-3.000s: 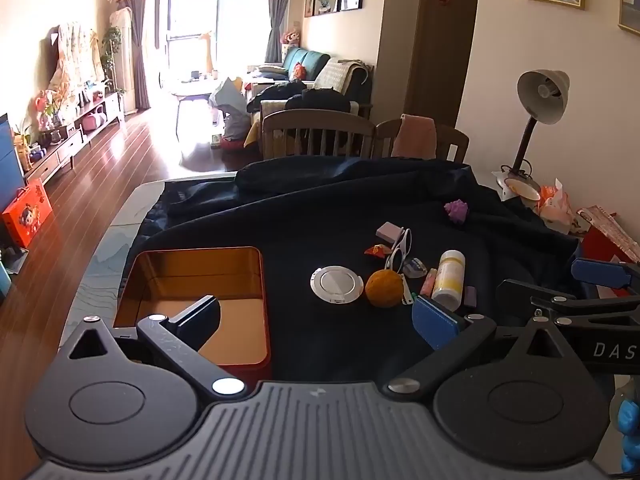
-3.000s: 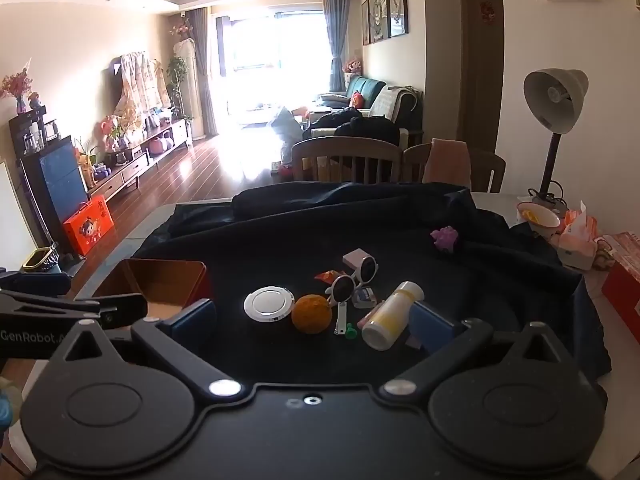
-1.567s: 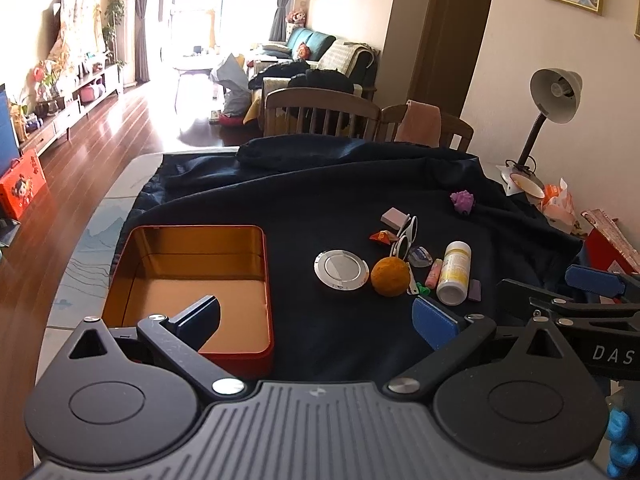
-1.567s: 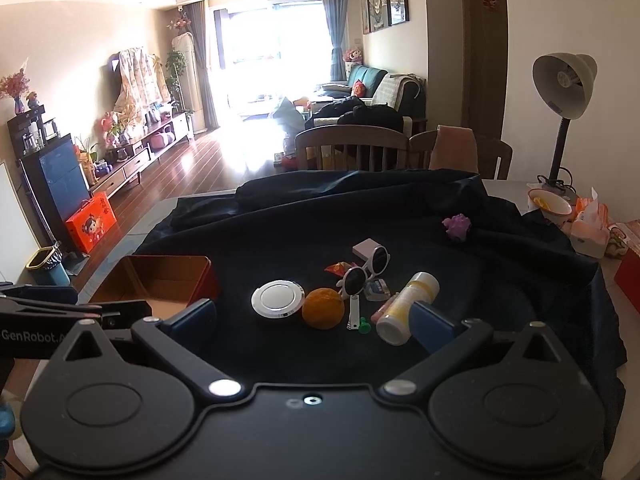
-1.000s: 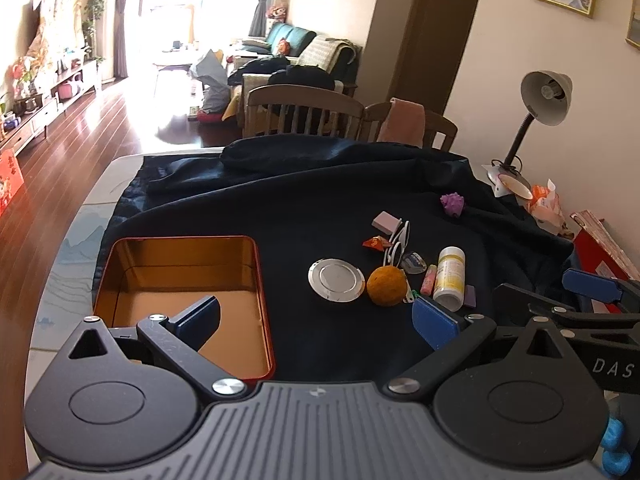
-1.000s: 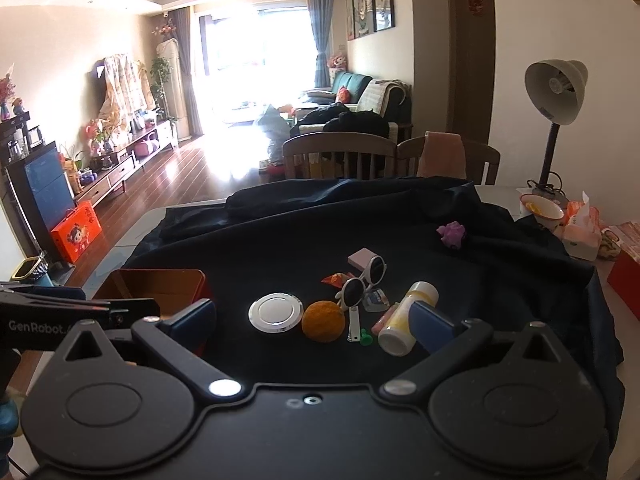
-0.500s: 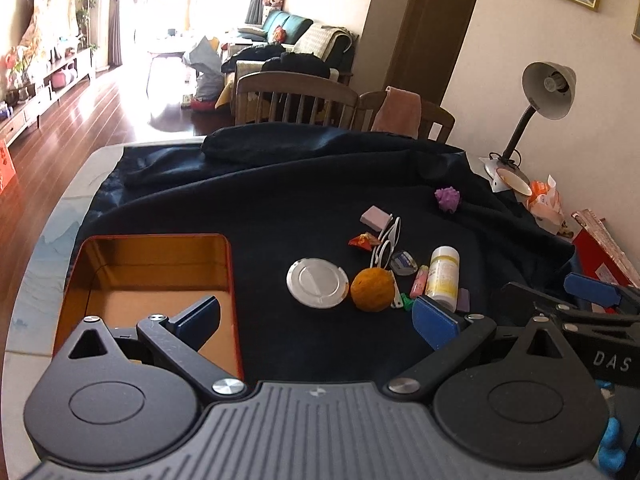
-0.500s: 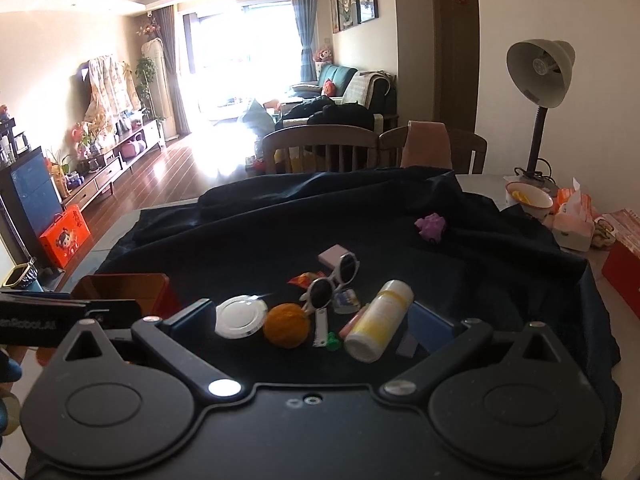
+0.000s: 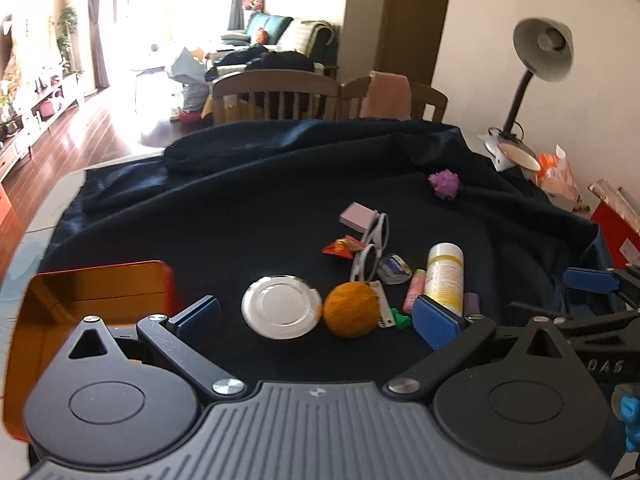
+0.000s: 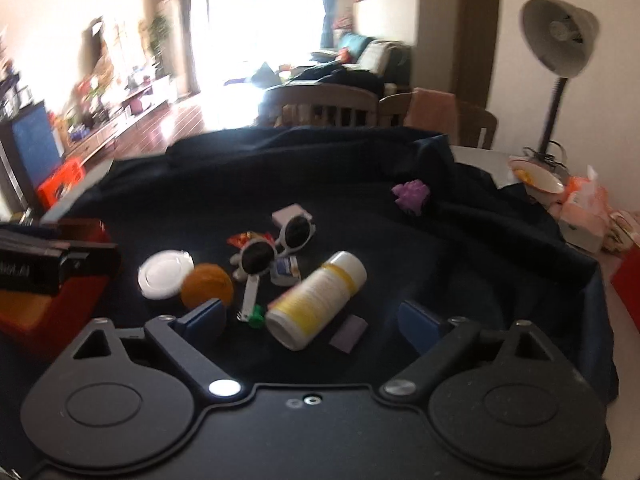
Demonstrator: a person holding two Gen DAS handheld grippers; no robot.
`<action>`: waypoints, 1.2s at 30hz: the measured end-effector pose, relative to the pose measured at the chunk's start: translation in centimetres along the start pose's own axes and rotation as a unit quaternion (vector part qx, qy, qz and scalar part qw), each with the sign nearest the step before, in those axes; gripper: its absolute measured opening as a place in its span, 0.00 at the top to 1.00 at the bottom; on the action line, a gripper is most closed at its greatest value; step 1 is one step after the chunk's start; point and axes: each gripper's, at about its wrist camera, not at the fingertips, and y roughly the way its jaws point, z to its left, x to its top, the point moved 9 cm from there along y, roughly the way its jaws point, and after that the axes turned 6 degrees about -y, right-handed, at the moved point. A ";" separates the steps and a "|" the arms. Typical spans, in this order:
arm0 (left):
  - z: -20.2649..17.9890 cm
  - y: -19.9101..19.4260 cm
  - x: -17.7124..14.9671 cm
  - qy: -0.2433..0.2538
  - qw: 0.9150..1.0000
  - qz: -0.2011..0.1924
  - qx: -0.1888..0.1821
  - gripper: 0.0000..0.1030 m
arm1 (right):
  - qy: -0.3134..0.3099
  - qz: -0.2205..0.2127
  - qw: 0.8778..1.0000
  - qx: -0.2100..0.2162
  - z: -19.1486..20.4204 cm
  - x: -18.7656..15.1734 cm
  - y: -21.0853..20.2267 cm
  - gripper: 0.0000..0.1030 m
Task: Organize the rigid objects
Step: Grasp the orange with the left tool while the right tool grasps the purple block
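Glossy metal lid [image 9: 281, 311], matt dark cloth [image 9: 240, 208], shiny red tin [image 9: 100, 292].

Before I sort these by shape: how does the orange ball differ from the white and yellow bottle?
The orange ball is round and one colour, while the white and yellow bottle is a long cylinder with a yellow band and label. The bottle lies on its side; the ball has no such pose. The ball looks fuzzy, the bottle smooth. The ball sits against the round silver lid; the bottle lies apart from it. Both rest on the dark cloth, ungripped.
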 end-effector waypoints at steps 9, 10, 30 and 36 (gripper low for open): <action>-2.7 5.1 -1.1 0.024 0.999 0.031 0.001 0.00 | -0.091 0.041 0.994 0.037 -1.5 -2.3 5.0 0.23; -2.8 5.6 -1.2 0.024 0.999 0.034 0.001 0.00 | -0.097 0.044 0.993 0.042 -1.7 -2.5 5.5 0.25; -4.0 10.8 -1.8 0.080 0.996 0.046 0.014 0.25 | -0.157 0.078 0.979 0.100 -3.0 -4.0 11.0 0.43; -3.8 11.6 -2.3 0.083 0.995 0.058 0.019 0.34 | -0.146 0.075 0.980 0.112 -3.1 -3.8 11.1 0.54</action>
